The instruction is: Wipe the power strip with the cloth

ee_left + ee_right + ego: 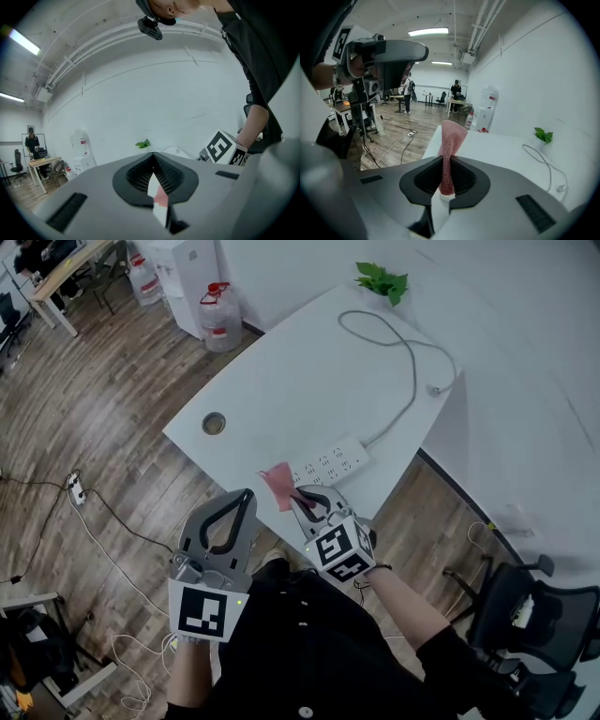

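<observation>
Currently the right gripper [298, 495] has its fingers clamped on the cloth [277, 484], held just beside the near end of the strip [330, 463] on the counter [281, 381]. The left gripper [246, 498] — fingers together, empty — hangs off the counter's edge. Recommended: lay the cloth flat on the strip's top and wipe lengthwise with light pressure — the unheld strip may slide.

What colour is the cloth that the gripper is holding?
Pinkish red, with a fine mesh weave. The cloth shows best in the right gripper view.
</observation>
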Demonstrator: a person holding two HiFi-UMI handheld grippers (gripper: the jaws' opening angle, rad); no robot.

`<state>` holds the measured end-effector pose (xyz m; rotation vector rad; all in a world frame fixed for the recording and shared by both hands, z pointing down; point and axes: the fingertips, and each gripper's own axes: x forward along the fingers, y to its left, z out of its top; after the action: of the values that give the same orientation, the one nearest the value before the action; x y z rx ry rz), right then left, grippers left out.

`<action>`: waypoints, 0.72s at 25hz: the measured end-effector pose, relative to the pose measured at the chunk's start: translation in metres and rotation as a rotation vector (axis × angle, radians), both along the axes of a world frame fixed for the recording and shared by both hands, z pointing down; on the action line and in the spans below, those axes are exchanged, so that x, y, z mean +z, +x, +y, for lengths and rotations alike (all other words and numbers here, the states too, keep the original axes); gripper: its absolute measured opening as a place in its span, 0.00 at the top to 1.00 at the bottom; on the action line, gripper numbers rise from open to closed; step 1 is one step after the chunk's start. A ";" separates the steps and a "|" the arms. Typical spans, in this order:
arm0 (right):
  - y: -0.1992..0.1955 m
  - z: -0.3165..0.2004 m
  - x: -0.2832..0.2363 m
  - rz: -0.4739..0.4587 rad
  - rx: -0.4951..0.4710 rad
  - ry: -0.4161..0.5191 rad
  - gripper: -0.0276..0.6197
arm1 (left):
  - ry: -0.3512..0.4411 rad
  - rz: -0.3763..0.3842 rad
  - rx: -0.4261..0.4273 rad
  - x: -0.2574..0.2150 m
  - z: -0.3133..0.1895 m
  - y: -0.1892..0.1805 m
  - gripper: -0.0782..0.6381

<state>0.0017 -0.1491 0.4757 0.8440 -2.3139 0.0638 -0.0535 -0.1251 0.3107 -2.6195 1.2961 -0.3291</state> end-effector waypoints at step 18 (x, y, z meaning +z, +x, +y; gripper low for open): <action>-0.012 0.026 0.069 0.081 -0.038 -0.135 0.86 | -0.031 -0.006 -0.037 0.007 0.005 -0.011 0.87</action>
<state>-0.0103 -0.1226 0.5450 0.7215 -2.2213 0.1643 -0.0648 -0.1196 0.3174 -2.6201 1.3500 -0.3652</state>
